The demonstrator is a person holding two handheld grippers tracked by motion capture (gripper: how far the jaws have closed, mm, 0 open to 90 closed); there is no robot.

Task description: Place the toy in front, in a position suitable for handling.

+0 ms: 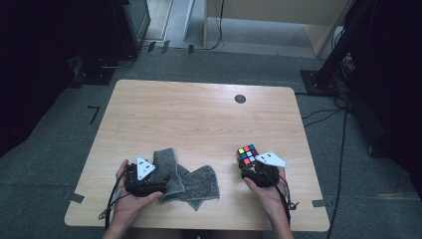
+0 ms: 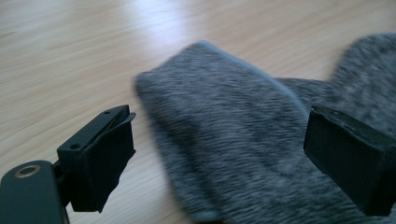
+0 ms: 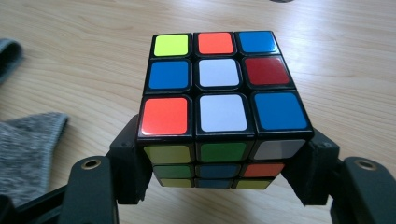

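Observation:
A scrambled Rubik's cube (image 3: 219, 98) sits between the two black jaws of my right gripper (image 3: 224, 163), whose pads press on its left and right sides. In the high view the cube (image 1: 247, 155) is near the table's front right, with the right gripper (image 1: 252, 167) just behind it in a hand. Grey woolly fabric (image 1: 191, 183), like two overlapping socks, lies at the front left. My left gripper (image 1: 158, 185) is at its left edge. In the left gripper view the jaws of the left gripper (image 2: 219, 158) stand wide apart over the fabric (image 2: 224, 121), not pressing on it.
The wooden table (image 1: 199, 114) has a small black disc (image 1: 240, 98) near its far edge. Its front edge lies close below both hands. Grey carpet, cables and dark stands surround the table.

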